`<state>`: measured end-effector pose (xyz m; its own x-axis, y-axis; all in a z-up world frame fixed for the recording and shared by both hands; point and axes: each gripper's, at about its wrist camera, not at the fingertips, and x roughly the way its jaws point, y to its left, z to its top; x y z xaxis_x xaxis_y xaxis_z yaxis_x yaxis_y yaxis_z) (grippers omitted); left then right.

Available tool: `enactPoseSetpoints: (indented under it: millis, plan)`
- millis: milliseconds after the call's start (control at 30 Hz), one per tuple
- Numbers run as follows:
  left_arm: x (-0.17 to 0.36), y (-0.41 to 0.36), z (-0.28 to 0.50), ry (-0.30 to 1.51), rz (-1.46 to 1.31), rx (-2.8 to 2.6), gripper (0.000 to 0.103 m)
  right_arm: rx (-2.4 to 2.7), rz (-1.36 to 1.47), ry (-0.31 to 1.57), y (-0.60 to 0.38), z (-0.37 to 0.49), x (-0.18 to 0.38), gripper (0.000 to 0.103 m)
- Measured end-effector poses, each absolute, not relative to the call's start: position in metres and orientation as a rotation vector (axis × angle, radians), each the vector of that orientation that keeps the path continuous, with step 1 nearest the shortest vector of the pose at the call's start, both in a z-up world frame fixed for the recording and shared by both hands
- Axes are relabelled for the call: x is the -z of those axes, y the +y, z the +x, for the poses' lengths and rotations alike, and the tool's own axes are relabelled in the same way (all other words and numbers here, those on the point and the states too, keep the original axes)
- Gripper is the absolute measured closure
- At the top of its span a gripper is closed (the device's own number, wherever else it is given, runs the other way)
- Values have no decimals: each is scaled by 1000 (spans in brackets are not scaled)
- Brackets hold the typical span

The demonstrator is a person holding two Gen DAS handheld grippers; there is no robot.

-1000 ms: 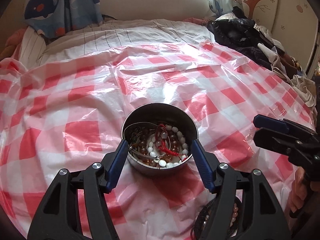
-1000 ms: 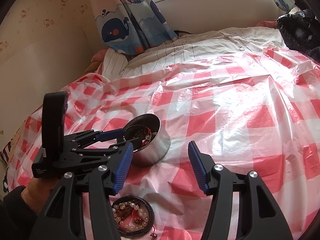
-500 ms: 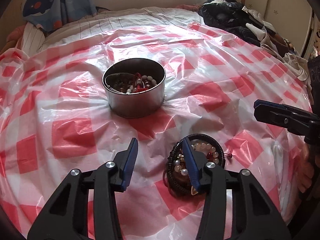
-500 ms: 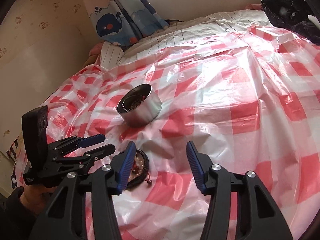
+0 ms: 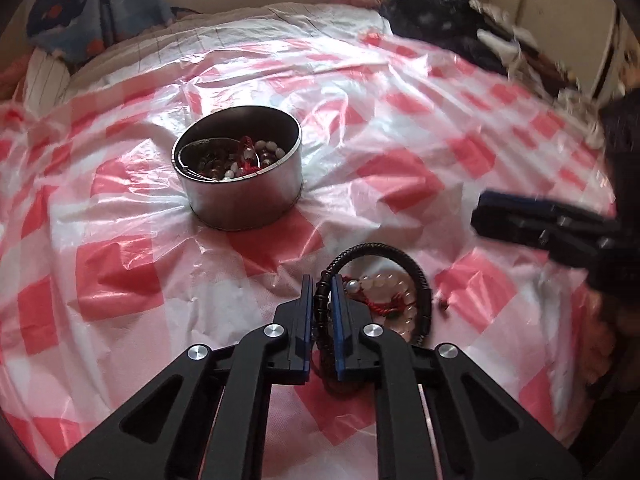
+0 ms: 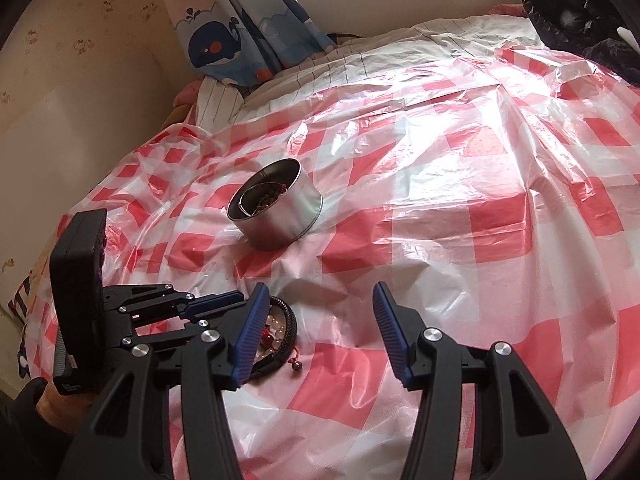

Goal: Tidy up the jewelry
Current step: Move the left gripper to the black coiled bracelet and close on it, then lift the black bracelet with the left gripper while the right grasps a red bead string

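1. Jewelry pile: a black braided bracelet [image 5: 416,276] rings a cluster of pale beaded bracelets [image 5: 390,286] with a red cord tassel [image 5: 382,307], all lying on the red-and-white checked plastic sheet [image 5: 120,276] spread over the bed.
2. Left gripper [image 5: 321,294]: jaws closing; the blue pads already pinch the near-left arc of the black braided bracelet, which shows between them. Grip reads as clamped on the bracelet's edge, not on the beads inside it.
3. Judgement: taking the outer ring at its rim lets the pile be lifted without digging into the soft sheet; the loose beaded strands may stay behind or snag.
4. Round metal tin [image 5: 240,178] stands upright beyond the pile, well apart from it, already holding beads and a red cord. Judged to be the destination.
5. Right gripper [image 6: 320,320]: jaws apart, nothing between them; it hangs just beside the pile, to its right. Left pad overlaps the bracelet in the right wrist view; contact cannot be told.
6. Dark clothing heap [image 5: 440,28] at the far edge, not involved.
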<state>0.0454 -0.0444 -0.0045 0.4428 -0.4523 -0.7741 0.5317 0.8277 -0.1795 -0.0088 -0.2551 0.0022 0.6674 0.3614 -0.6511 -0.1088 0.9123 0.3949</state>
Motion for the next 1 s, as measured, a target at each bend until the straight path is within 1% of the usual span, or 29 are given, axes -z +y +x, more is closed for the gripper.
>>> enactPoseSetpoints:
  millis: [33,67,200,333,433,467,500,533,567,600,733,767,800,833,867,933,1000]
  plan:
    - [-2,-34,48,918,15,624,97,-270,339,800,-255,-9,-2,50]
    - [-8,-24,50,900,-46,628,103,-268,339,801,-255,-9,-2,50]
    - [-20,12,61,871,-194,581,103,-284,323,818,-250,-8,1,50]
    - [-4,26,75,935,-235,534,103,-300,242,848,-232,-5,6,50]
    - [-6,11,72,915,-185,589,102,-305,216,857,-224,-4,10,50]
    - [-8,3,69,913,-146,609,95,-307,217,858,-224,-4,11,50]
    - [-8,-7,65,910,-92,615,82,-307,218,857,-224,-5,11,50]
    - [-8,-14,62,903,-46,607,74,-307,220,857,-224,-5,11,50]
    - [-5,-19,60,903,-16,604,63,-306,222,857,-224,-5,11,50]
    - [-1,-24,59,912,0,608,63,-307,224,856,-224,-5,11,50]
    - [20,-41,60,957,111,561,63,-314,225,853,-223,-5,9,50]
    - [25,-43,60,967,130,551,69,-314,225,853,-223,-5,9,50]
    - [28,-45,61,979,126,562,86,-314,226,853,-223,-5,9,50]
    - [27,-44,61,984,114,561,88,-312,228,852,-224,-5,9,50]
    - [24,-40,61,984,71,585,93,-311,230,852,-225,-5,9,50]
    - [14,-27,62,987,-83,675,94,-307,232,855,-226,-5,9,49]
    - [2,-18,61,961,-148,707,94,-308,230,859,-225,-5,10,49]
